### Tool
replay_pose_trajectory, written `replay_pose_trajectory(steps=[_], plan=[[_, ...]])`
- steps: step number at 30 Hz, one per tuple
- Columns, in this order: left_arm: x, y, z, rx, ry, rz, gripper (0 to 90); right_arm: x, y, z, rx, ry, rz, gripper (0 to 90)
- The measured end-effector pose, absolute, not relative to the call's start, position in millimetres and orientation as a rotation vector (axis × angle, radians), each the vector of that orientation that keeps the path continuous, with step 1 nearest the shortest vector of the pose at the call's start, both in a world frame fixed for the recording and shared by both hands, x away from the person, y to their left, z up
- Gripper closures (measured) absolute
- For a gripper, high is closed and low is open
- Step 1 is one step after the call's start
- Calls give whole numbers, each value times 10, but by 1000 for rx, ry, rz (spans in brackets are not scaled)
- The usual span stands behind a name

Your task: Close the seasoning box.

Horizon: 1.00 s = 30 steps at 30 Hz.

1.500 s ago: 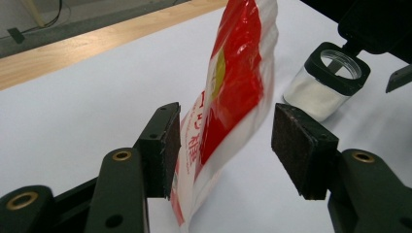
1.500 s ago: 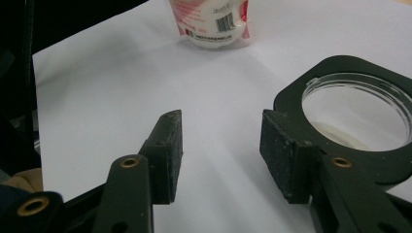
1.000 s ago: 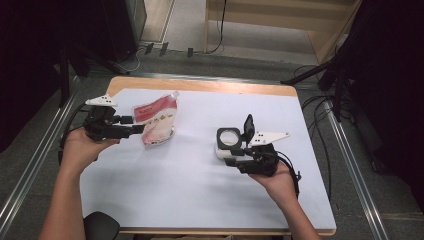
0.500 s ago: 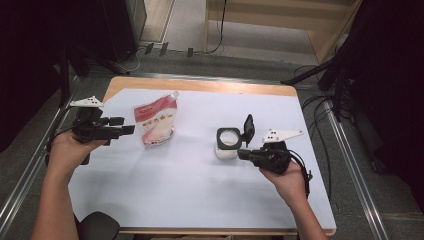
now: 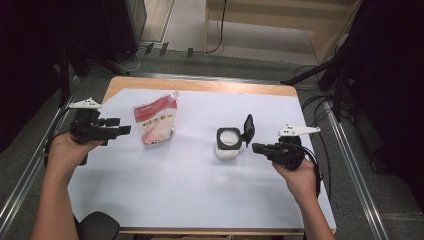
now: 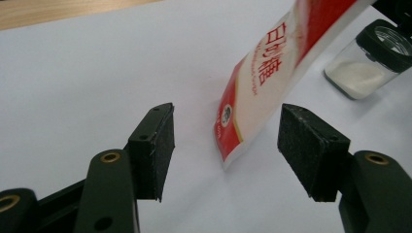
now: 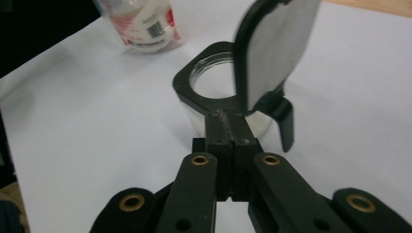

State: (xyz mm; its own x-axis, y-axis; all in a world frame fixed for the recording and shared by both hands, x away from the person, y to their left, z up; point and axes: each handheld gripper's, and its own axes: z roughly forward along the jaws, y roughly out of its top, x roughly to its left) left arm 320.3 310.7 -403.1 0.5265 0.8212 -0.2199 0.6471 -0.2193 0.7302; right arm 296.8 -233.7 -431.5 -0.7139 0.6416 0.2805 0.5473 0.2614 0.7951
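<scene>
Left gripper: the left gripper point(image 5: 120, 130) is held at the left edge of the tabletop, jaws spread with nothing between them, pointing right at the pouch; its pads point(image 6: 158, 145) are bare.
Right gripper: the right gripper point(image 5: 256, 148) is at the right, jaws pressed together with nothing held, tips just beside the jar's near right side; whether they touch it I cannot tell. The jaws have just been closing, with nothing between them.
Tabletop: the tabletop point(image 5: 200, 190) is covered by a white sheet, with a strip of bare wood along the far edge.
Room: metal rails run along both sides of the tabletop; beyond it lie a grey floor with cables, dark stands at left and right, and pale wooden furniture at the far side.
Jar: the jar point(image 5: 227, 145) stands right of centre, clear glass with a black square collar and round mouth; its black flip lid point(image 5: 247, 129) stands open and upright on the right side. A low layer of white powder lies in the bottom, seen in the left gripper view point(image 6: 362, 73).
Pouch: the pouch point(image 5: 154, 122) stands left of centre, well apart from the jar, red and white, with a corner spout at its top right.
Writing: white Chinese characters on the red band, small print beside them too fine to read, a round emblem near the bottom; a barcode on the side seen in the right gripper view point(image 7: 155, 29).
</scene>
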Motion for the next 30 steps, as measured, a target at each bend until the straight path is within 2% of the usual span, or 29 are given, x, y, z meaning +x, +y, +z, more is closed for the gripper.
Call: replay_pose_trajectory(steps=[8, 17, 30], plan=[[3250, 3143, -4122, 1930, 1250, 286, 402, 3078, -2482, -4330, 1325, 2285, 1459, 900], [3267, 3108, -4147, 1948, 1253, 295, 399, 3217, -2339, -4357, 1295, 2297, 1455, 900], [3277, 3075, -4143, 1952, 1237, 294, 398, 3230, -2234, -4344, 1307, 2263, 1478, 900]])
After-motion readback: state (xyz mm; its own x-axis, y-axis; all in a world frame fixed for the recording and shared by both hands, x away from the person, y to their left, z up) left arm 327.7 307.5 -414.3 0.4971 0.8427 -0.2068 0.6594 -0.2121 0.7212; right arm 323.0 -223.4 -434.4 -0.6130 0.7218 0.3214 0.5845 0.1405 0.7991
